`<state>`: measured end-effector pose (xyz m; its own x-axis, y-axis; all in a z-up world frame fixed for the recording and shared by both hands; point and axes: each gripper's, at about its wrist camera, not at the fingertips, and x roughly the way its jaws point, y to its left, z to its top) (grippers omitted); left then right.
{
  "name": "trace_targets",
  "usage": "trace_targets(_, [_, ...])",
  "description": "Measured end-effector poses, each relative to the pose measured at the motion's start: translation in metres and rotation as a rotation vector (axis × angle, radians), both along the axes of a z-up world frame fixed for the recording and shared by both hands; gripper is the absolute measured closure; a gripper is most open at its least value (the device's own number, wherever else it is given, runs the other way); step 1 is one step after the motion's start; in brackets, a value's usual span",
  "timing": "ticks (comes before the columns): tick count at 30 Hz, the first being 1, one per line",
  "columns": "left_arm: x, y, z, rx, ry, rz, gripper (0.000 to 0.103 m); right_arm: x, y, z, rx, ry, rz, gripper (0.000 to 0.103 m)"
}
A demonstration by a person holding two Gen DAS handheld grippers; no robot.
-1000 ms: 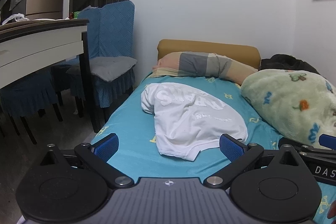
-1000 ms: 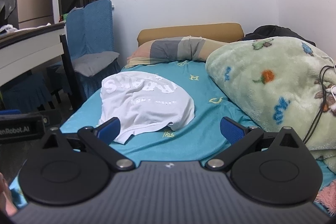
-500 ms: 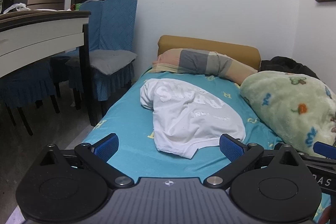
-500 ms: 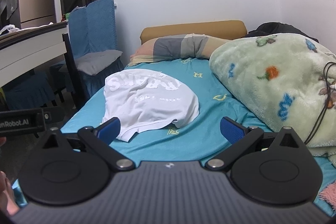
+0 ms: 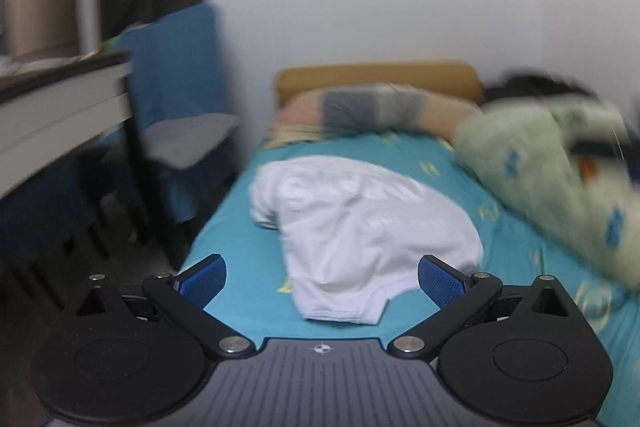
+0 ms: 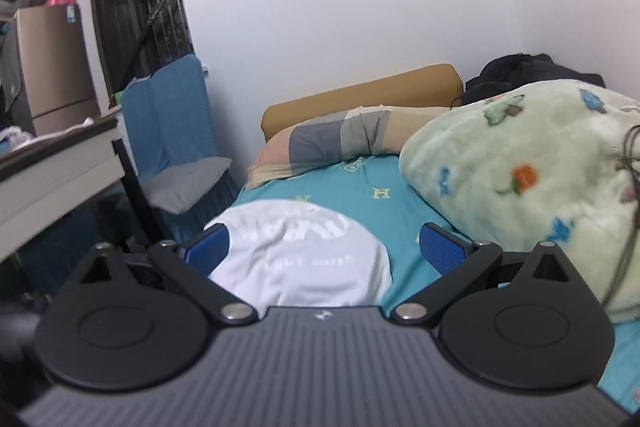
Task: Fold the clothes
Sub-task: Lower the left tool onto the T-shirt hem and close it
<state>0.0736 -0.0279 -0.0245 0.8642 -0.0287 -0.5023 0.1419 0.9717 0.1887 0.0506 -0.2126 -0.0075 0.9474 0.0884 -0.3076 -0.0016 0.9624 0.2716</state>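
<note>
The left gripper [image 5: 322, 281] and right gripper [image 6: 324, 251] are both wide open and empty above the soft, light, crumpled white cotton T-shirt [image 5: 360, 227], which is best pinched at its near hem.

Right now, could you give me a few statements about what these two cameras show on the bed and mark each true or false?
1. The white T-shirt lies on the teal bedsheet. True.
2. The left gripper is clamped on the shirt. False: its jaws stand wide apart, holding nothing.
3. The right gripper is open. True.
4. The shirt is neatly folded into a square. False: it lies rumpled and rounded.
5. A pale green patterned blanket is heaped beside the shirt. True.
</note>
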Motion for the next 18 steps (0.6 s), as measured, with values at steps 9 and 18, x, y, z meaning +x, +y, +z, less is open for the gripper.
trace_targets(9, [0.080,-0.025,-0.095,0.106,0.188,-0.114,0.009,0.082,-0.025,-0.070,0.104,0.216,-0.023,0.000])
trace_targets(18, [0.112,-0.025,-0.127,0.094,0.174,-0.152,0.085,0.120,-0.017,-0.129,0.145,0.245,-0.032,0.000])
